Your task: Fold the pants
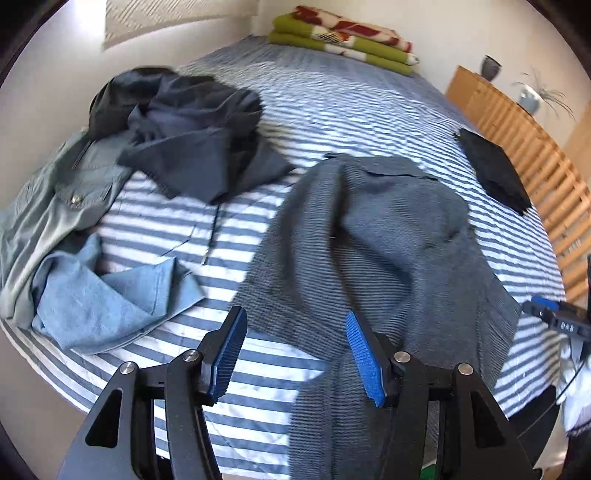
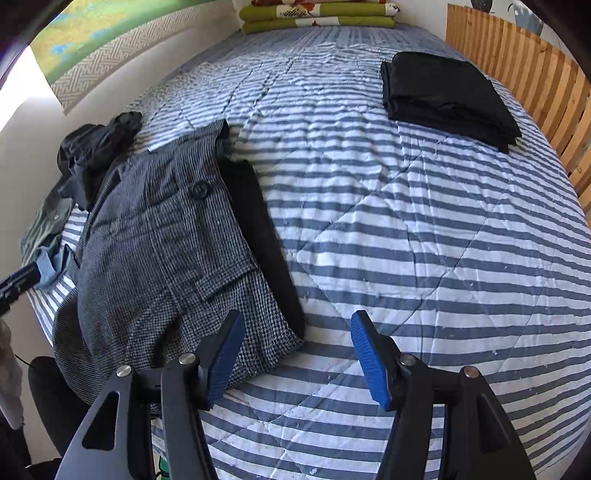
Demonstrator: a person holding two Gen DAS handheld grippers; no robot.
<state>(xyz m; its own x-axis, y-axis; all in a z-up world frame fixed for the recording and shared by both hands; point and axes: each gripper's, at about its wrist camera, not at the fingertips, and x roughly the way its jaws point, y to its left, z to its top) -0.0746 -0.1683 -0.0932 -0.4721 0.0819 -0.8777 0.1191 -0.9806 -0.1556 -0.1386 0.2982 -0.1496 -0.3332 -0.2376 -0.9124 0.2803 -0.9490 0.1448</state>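
The grey checked pants (image 1: pixel 369 240) lie bunched on the blue-and-white striped quilt (image 1: pixel 314 110), one end trailing over the near edge of the bed. My left gripper (image 1: pixel 295 317) hovers open over their left edge. The cloth runs under its right finger (image 1: pixel 364 354), and nothing is pinched. In the right wrist view the pants (image 2: pixel 166 251) lie at the left, button up, with a black strip (image 2: pixel 258 229) along their right side. My right gripper (image 2: pixel 298 317) stands open above their near right corner, with the pads off the cloth.
A heap of dark clothes (image 1: pixel 184 129) and a light blue denim shirt (image 1: pixel 92 288) lie at the left. A folded black garment (image 2: pixel 443 96) rests by the wooden slatted rail (image 2: pixel 535 74). Folded green blankets (image 2: pixel 317 14) lie at the far end.
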